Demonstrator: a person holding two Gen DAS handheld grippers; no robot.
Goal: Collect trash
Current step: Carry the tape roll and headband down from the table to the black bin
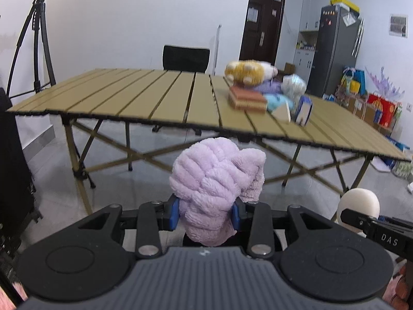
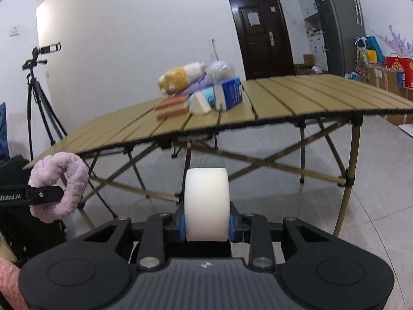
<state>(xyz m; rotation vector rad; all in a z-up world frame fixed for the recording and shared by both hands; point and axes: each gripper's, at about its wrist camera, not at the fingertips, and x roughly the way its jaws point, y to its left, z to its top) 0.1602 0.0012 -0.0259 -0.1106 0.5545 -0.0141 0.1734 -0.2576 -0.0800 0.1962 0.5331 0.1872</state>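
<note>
Two grippers hover before a slatted folding table [image 1: 144,95]: left gripper [image 1: 206,215] clamps a fluffy lilac cloth [image 1: 214,180]; right gripper [image 2: 206,226] pinches a white foam roll [image 2: 206,201].

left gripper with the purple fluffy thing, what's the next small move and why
Probably carry it on toward the folding table. The left gripper is shut on the purple fluffy cloth, in the air short of the table's near edge, and no bin shows in either view.

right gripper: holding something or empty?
Holding. The right gripper is shut on a white foam cylinder, its blue pads pressing both sides, off the table.
</note>
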